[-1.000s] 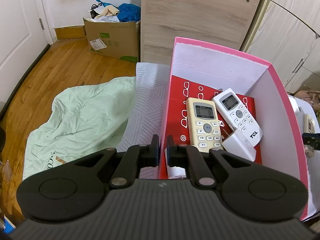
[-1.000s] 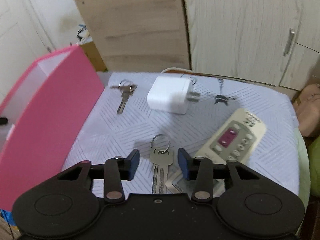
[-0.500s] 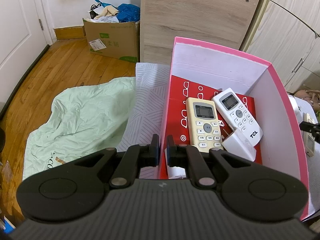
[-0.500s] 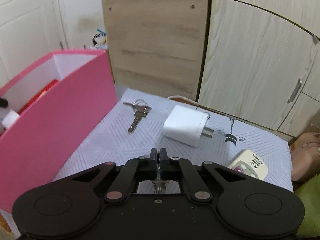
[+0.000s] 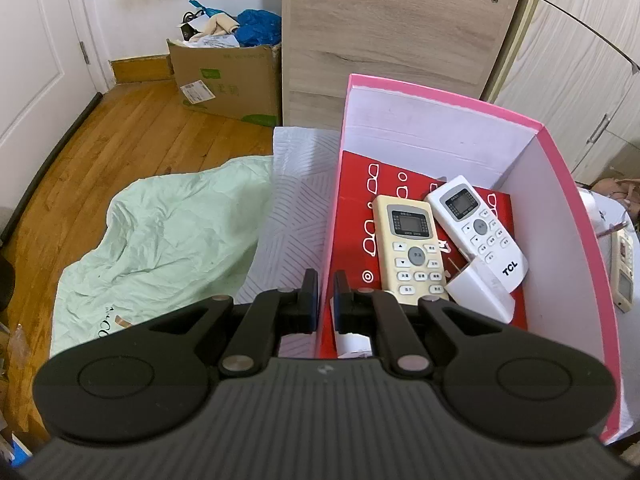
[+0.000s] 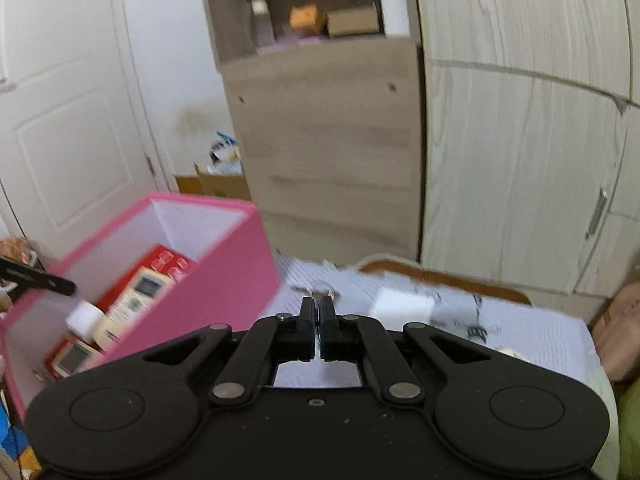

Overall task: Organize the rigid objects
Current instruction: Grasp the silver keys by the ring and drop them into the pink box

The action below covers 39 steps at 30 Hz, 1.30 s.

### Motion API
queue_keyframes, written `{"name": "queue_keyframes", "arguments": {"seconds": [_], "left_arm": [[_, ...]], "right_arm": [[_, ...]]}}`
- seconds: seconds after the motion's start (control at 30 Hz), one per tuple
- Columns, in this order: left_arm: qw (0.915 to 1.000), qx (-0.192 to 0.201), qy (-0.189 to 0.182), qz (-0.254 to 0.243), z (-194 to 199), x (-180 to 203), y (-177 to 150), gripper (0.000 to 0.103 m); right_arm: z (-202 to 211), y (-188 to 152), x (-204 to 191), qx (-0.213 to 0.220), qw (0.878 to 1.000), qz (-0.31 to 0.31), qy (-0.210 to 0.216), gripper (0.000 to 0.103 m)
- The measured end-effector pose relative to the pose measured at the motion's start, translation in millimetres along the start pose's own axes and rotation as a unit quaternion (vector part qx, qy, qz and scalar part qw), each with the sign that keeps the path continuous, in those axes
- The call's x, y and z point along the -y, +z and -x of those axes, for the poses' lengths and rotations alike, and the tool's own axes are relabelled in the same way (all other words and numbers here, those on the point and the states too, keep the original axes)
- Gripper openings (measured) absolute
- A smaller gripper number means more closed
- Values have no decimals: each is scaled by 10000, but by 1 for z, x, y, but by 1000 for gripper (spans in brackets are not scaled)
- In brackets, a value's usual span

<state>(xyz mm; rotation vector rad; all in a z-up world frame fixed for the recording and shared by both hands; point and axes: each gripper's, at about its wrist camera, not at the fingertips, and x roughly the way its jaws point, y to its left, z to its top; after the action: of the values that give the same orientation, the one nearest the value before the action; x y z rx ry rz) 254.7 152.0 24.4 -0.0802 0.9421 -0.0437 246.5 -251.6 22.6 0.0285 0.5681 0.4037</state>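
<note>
My left gripper (image 5: pixel 326 292) is shut on the left wall of the pink box (image 5: pixel 440 94), holding it still. Inside the box lie a cream remote (image 5: pixel 412 248), a white TCL remote (image 5: pixel 476 228) and a white charger (image 5: pixel 480 292) on a red booklet (image 5: pixel 356 208). My right gripper (image 6: pixel 319 320) is shut on a key, lifted above the patterned table mat (image 6: pixel 540 336); only a sliver of metal shows between the pads. The pink box (image 6: pixel 224 280) stands to its left. Blurred on the mat are a second white charger (image 6: pixel 402 306) and another key (image 6: pixel 316 290).
Another remote (image 5: pixel 624 268) lies on the mat right of the box. A green cloth (image 5: pixel 160 240) and a cardboard box (image 5: pixel 228 80) sit on the wooden floor at left. A wooden cabinet (image 6: pixel 328 160) and wardrobe doors (image 6: pixel 520 160) stand behind the table.
The right gripper closed on the key that lay between its open jaws, then rose and tilted upward with it. The left gripper and the box have not moved.
</note>
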Motion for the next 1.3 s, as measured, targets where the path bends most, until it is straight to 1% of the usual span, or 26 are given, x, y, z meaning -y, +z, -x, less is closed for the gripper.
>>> {"name": "queue_keyframes", "arguments": {"seconds": [0.1,0.23,0.43,0.5,0.6,0.73,0.87,0.97,1.07,1.27,1.3], "left_arm": [[10000,-3,-8,13,0,-1,0,6],[10000,0,-3,2,0,-1,0,6],[10000,3,-2,-4,0,-1,-1,6],[10000,0,0,-1,0,-2,0,6],[10000,-14,-2,21,-1,-1,-1,6],[10000,-14,-12,20,-1,-1,-1,6],[10000,-15,-40,16,-3,0,-1,6],[10000,-15,-39,32,-3,-1,-1,6],[10000,-22,-44,41,-4,0,-1,6],[10000,-18,-53,20,-4,-1,-2,6],[10000,-16,-41,9,-5,0,-2,6]], "right_arm": [[13,7,-14,264,9994,55,204,3],[25,15,-37,480,9966,137,650,3],[39,17,-79,854,9858,420,1385,3],[37,17,-90,758,9812,354,1742,3],[23,12,-109,481,9722,330,2269,3],[-6,2,-131,-115,9591,162,2825,3],[-32,-14,-148,-717,9441,-68,3216,3],[-50,-22,-152,-1072,9401,-261,3226,3],[-64,-25,-150,-1186,9425,-417,3097,3],[-81,-27,-150,-1232,9576,-354,2579,3],[-82,-26,-150,-1229,9596,-313,2511,5]]}}
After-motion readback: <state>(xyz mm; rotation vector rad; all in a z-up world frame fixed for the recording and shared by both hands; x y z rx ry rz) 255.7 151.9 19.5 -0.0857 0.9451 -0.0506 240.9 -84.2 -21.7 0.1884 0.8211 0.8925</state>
